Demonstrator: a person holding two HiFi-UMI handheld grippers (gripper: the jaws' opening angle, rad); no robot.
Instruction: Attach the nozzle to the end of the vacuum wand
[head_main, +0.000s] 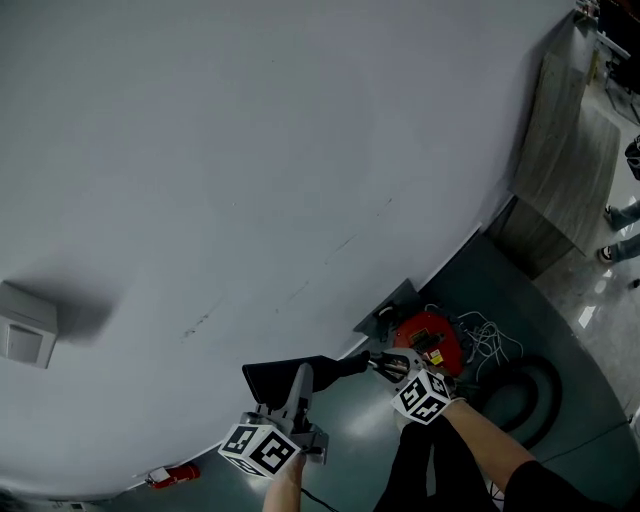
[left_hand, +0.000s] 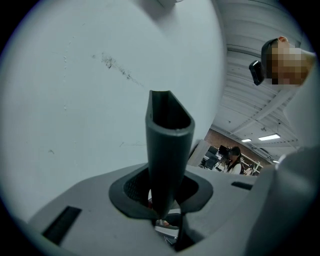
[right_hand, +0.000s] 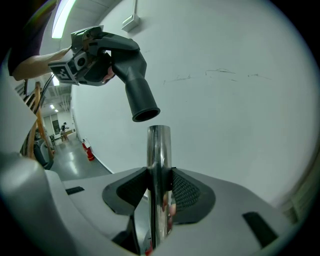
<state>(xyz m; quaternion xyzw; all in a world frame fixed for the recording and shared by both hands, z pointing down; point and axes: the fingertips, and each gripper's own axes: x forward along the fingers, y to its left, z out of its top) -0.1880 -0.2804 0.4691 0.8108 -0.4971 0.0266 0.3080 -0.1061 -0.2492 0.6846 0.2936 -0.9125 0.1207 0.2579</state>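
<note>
Black nozzle (right_hand: 136, 87): up in the air in front of the white wall (head_main: 250, 150), round mouth aimed at the wand's tip. There's a small gap between them, so they're not yet joined.
Left hand-held gripper (left_hand: 162, 212): jaws partly closed and clamped on the nozzle, pads pressing its body from both sides. The nozzle sticks out well past the jaws.
Right hand-held gripper (right_hand: 159, 200): jaws closed tight on the vacuum wand (right_hand: 159, 165), gripping a little below its open end.
Vacuum wand: a shiny metal tube jutting out beyond the right jaws, its open tip just short of the nozzle's mouth and roughly lined up with it.
Red vacuum body (head_main: 425, 340): down on the floor (head_main: 560, 300) at the foot of the wall, with the black hose (head_main: 520, 395) looping beside it.
</note>
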